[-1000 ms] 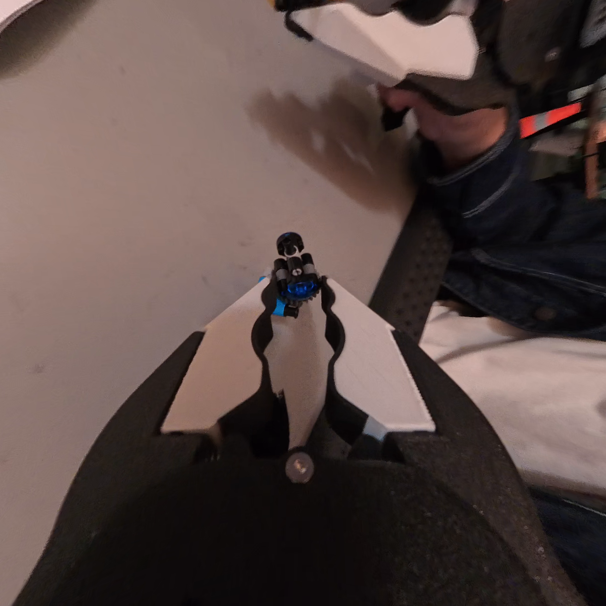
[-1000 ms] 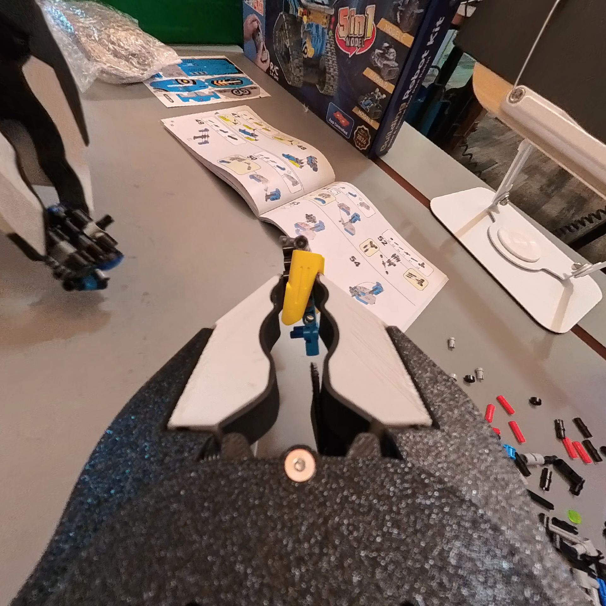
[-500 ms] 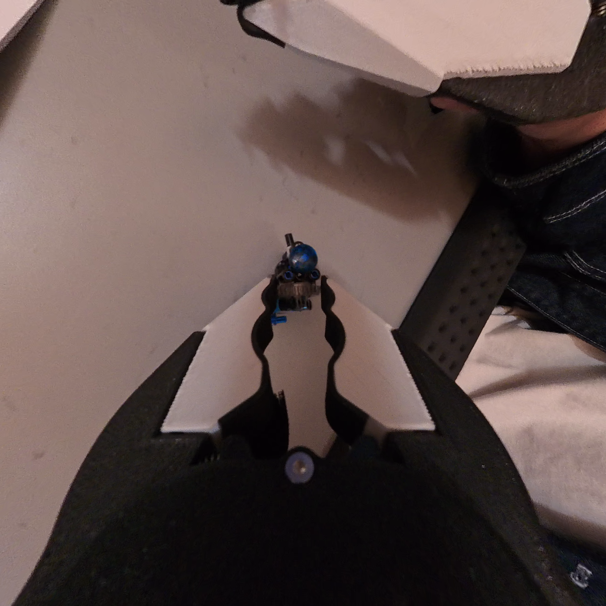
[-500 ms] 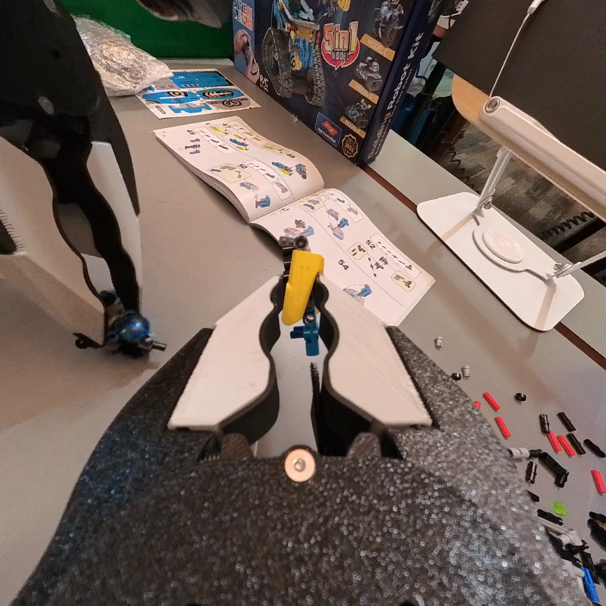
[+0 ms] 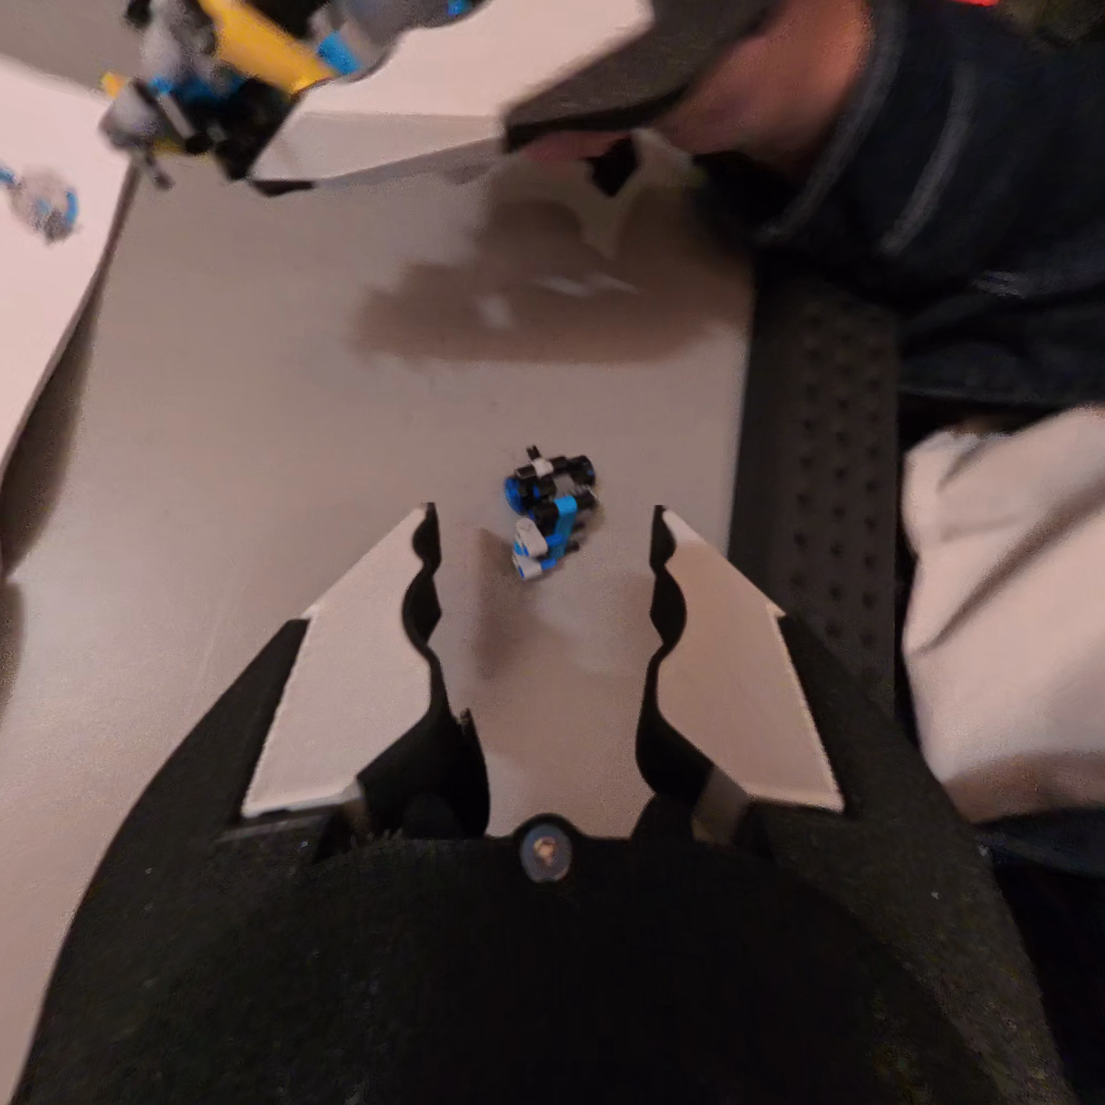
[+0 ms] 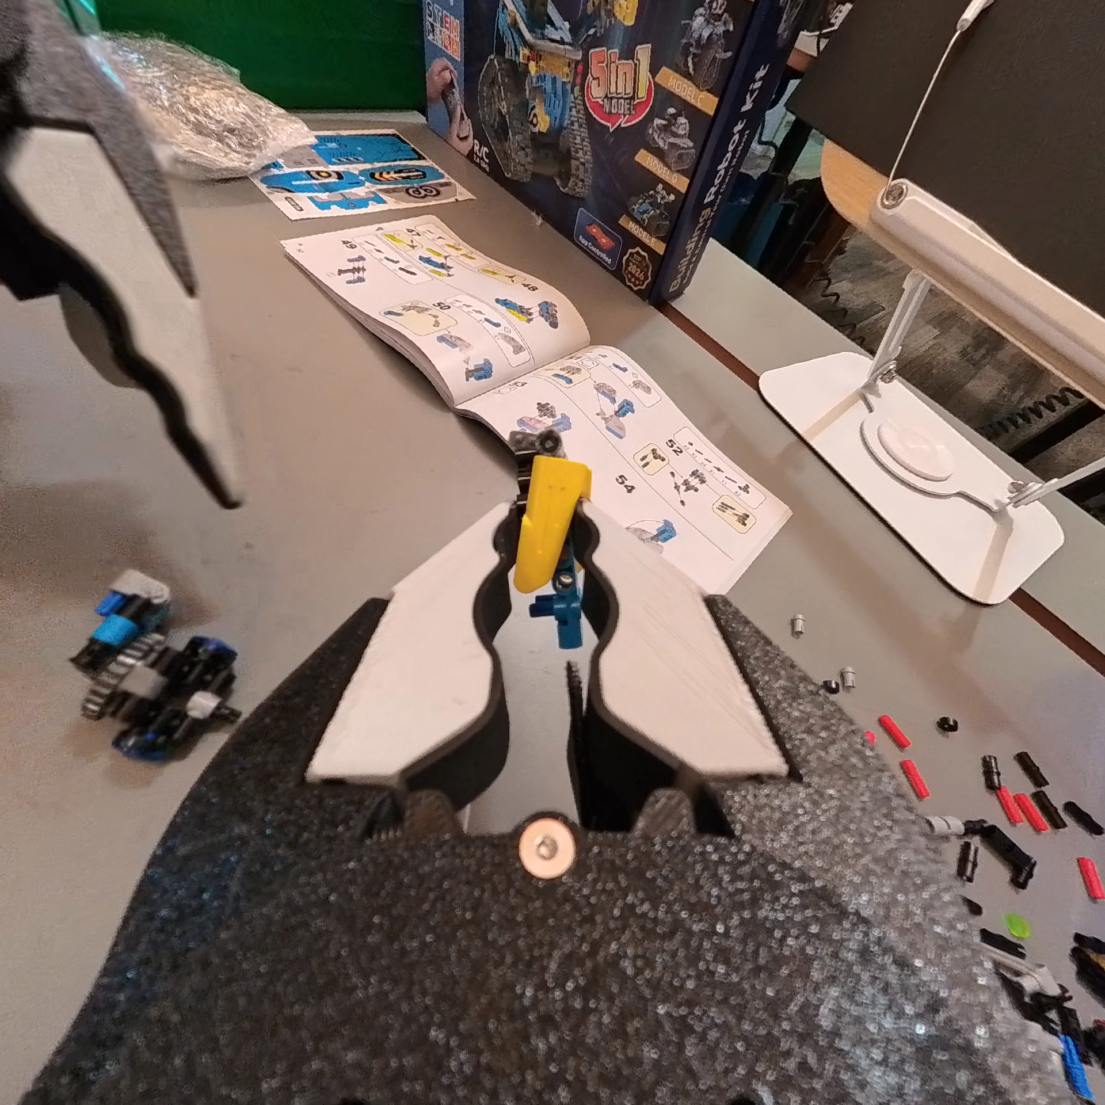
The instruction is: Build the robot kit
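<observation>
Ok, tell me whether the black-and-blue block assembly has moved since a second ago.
Yes: the black-and-blue assembly left the left gripper, whose fingers parted, and now lies on the table.

Both wrist views look down close; sharing the table (image 6: 335, 430).

White gripper (image 5: 541, 514) fingers, black foam body, seemingly denim sleeve (image 5: 957, 149)

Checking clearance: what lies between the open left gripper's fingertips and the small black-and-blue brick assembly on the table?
Only bare grey table separates the left gripper from the black-and-blue brick assembly, per the left wrist view.
</observation>
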Available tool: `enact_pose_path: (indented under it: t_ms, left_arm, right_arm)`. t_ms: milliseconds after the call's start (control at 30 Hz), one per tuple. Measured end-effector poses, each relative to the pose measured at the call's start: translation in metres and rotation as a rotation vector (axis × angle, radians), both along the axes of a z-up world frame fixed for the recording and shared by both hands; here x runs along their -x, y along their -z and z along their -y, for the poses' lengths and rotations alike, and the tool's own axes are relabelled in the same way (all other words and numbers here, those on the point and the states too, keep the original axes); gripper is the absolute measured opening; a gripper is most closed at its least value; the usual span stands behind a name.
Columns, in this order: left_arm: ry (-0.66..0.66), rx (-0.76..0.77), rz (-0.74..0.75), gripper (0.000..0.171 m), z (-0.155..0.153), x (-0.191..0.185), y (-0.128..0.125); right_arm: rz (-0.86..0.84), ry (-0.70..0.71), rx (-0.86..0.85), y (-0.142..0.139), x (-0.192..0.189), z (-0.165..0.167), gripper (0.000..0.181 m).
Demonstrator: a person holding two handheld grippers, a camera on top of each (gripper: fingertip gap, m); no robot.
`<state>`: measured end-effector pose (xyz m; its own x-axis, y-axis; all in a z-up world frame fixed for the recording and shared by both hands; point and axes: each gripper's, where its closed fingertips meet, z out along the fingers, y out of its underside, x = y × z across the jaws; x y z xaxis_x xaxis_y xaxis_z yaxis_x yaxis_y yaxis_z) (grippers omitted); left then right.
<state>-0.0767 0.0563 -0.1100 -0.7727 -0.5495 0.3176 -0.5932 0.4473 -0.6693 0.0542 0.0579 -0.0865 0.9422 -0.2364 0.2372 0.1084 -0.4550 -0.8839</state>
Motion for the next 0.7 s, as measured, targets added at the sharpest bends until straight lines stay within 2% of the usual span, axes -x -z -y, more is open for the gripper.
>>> enact_pose_path:
  t_ms: [100,167,233,333,433,533,600,700]
  left_arm:
    - [0.075,0.046,0.047,0.062,-0.002,0.017,0.007]
    - [0.103,-0.006,0.070,0.053,-0.003,0.019,0.021]
    - [0.112,-0.044,0.092,0.052,-0.006,0.011,0.032]
    - [0.146,0.073,0.037,0.043,0.003,0.003,0.026]
    - [0.235,0.189,-0.028,0.031,0.014,0.006,0.020]
    - [0.287,0.186,-0.039,0.028,0.016,0.005,0.025]
    - [0.321,0.191,-0.054,0.018,0.017,0.008,0.026]
    - [0.339,0.185,-0.082,0.017,0.019,0.012,0.029]
  right_arm:
    - [-0.009,-0.006,0.003,0.002,0.002,-0.001,0.017]
    - [-0.016,-0.009,0.004,0.003,0.003,-0.002,0.017]
    - [-0.019,-0.010,0.005,0.003,0.003,-0.002,0.017]
    - [-0.028,-0.011,0.005,0.005,0.003,-0.002,0.017]
    - [-0.044,-0.011,-0.004,0.005,0.002,-0.001,0.017]
    - [-0.053,-0.009,-0.013,0.003,0.001,-0.001,0.017]
    - [-0.057,-0.008,-0.016,0.003,0.000,0.000,0.017]
    - [-0.061,-0.006,-0.017,0.003,-0.002,0.000,0.017]
